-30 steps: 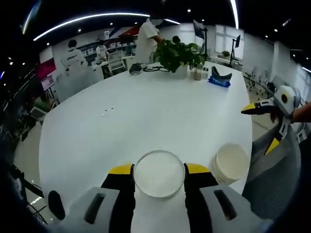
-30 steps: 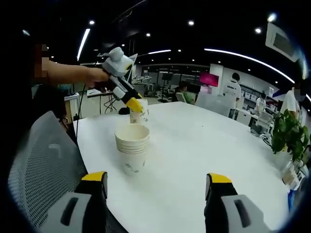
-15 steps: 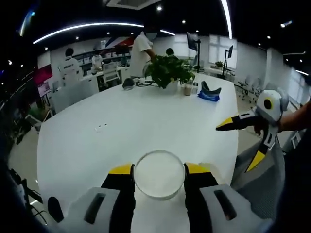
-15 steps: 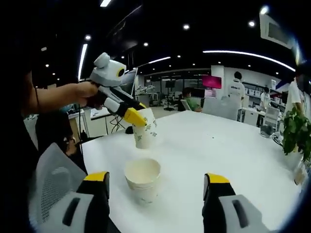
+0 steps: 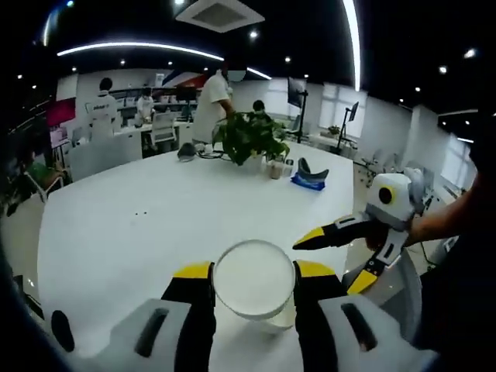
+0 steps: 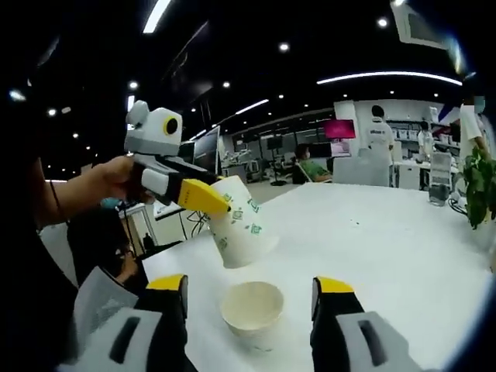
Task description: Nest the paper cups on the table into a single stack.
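The left gripper (image 5: 253, 273) stayed clamped on a cup (image 5: 253, 277), now lifted and tilted just above the stack (image 6: 252, 311) near the table (image 6: 387, 248) edge. The right gripper (image 6: 249, 288), wide open and empty, had drawn closer.

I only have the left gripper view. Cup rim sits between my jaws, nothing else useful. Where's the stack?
Observer: The stack stands upright on the white table, between the right hand-held gripper's open jaws.
Operator: And my cup relative to it?
Observer: The held cup hangs above the stack, apart from it.
Operator: Level?
Observer: No, tilted, base pointing down toward the stack.
Operator: Markings on it?
Observer: Green print on its side.
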